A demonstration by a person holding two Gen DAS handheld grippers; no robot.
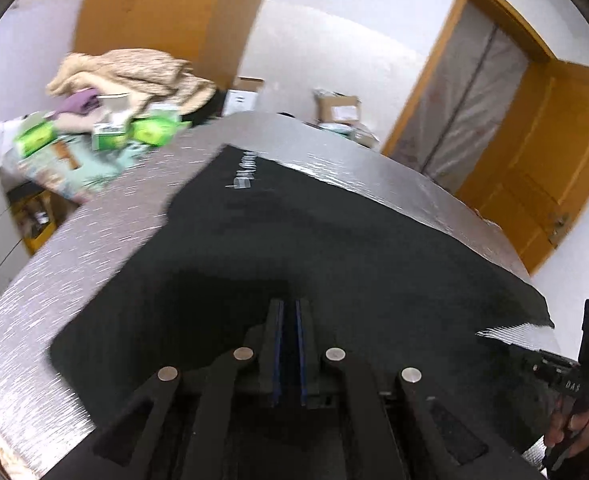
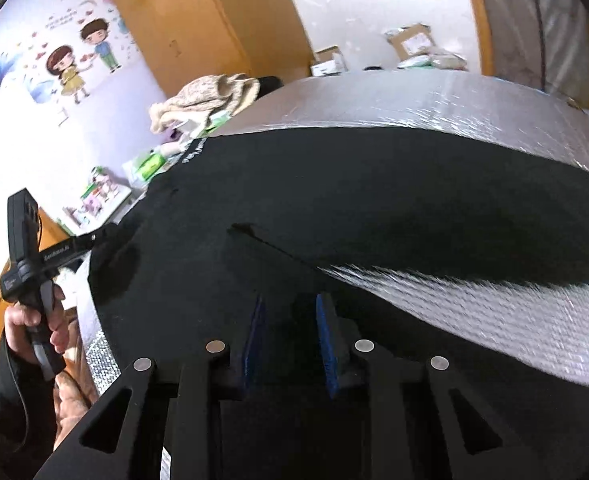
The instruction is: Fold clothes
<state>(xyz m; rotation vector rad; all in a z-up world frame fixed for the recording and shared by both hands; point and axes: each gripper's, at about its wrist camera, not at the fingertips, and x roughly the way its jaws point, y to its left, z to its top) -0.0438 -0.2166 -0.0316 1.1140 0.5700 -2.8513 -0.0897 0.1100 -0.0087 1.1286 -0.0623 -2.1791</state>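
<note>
Both black two-finger grippers point forward over one black garment [image 1: 294,248] that lies flat on a silver quilted table cover [image 1: 94,240].

At the bottom centre of the left wrist view, the left gripper [image 1: 289,308] has its blue pads nearly together; whether cloth is between them I cannot tell, because black lies on black. In the right wrist view, the right gripper [image 2: 288,304] shows a clear gap between its blue pads and holds nothing.

Small white print on the garment is blurred and not readable.

Behind the table, at upper left, lie one beige blanket [image 1: 134,72] and several green boxes [image 1: 154,130]. One orange wooden door [image 1: 542,160] stands at right.
</note>
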